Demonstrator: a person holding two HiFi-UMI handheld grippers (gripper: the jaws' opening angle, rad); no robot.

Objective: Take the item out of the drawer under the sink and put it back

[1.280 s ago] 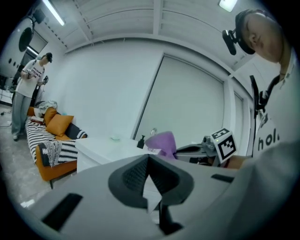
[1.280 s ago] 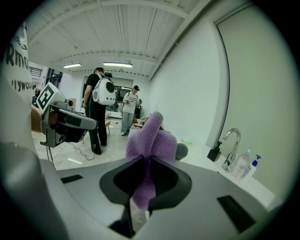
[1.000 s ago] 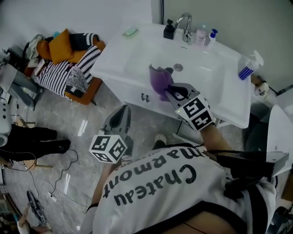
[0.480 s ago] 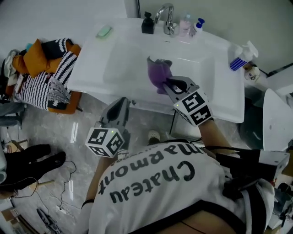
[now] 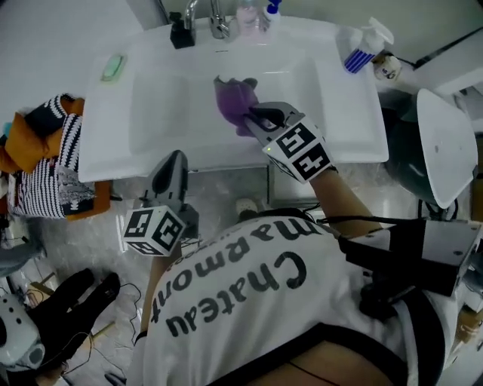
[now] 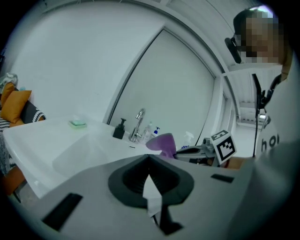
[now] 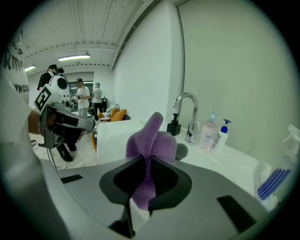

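Grey floor [image 5: 83,241] is lying open at the lower left of the head view, bounded on the left by a pile of striped and orange clothes [image 5: 38,173] and at the top by the front rim of the white sink [image 5: 226,154]. Nearest the camera, the left gripper [image 5: 173,157] is hanging just short of that front rim, below the level of the countertop, pointing toward the sink; its jaws are resting together with nothing between them, as the left gripper view confirms. Beyond the rim, the right gripper [image 5: 253,117] is reaching over the basin from the right, its jaws clamping the lower part of the purple cloth [image 5: 234,102]. That cloth is bunching up above the jaw tips, and its long axis is running on from the jaw line toward the faucet [image 5: 215,15], the free end pointing up and away from the gripper. It is hanging over the open basin; whether it is touching the basin floor cannot be told. Along the back edge, a black dispenser [image 5: 181,34] is standing beside the faucet, and a spray bottle [image 5: 361,49] is occupying the far right corner.
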